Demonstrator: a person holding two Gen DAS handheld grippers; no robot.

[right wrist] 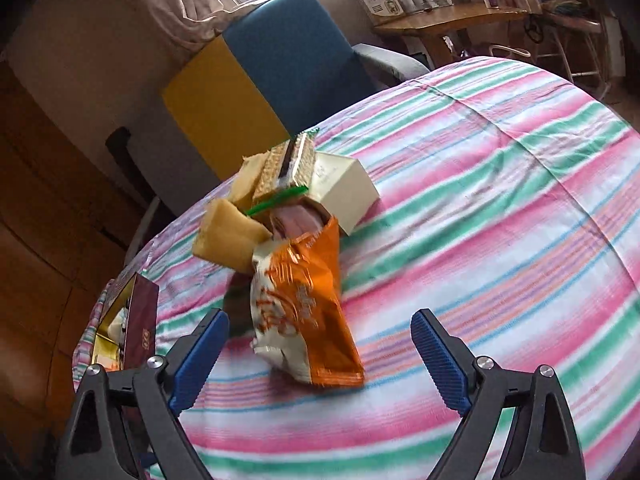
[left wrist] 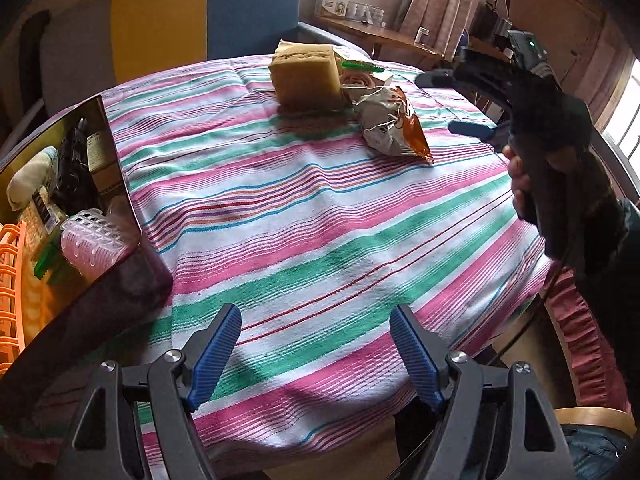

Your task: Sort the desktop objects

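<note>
Snack bag (right wrist: 298, 308), crinkled foil, lies centre frame just ahead of the spread, empty right gripper (right wrist: 320, 340); light, slippery (likely fragile inside), best pinched at its sealed edge. Left gripper (left wrist: 316, 344) also spread, low centre

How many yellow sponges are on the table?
2: one large sponge beside the snack bag, and another behind it against the wafer pack. The pile may hide more.
</note>
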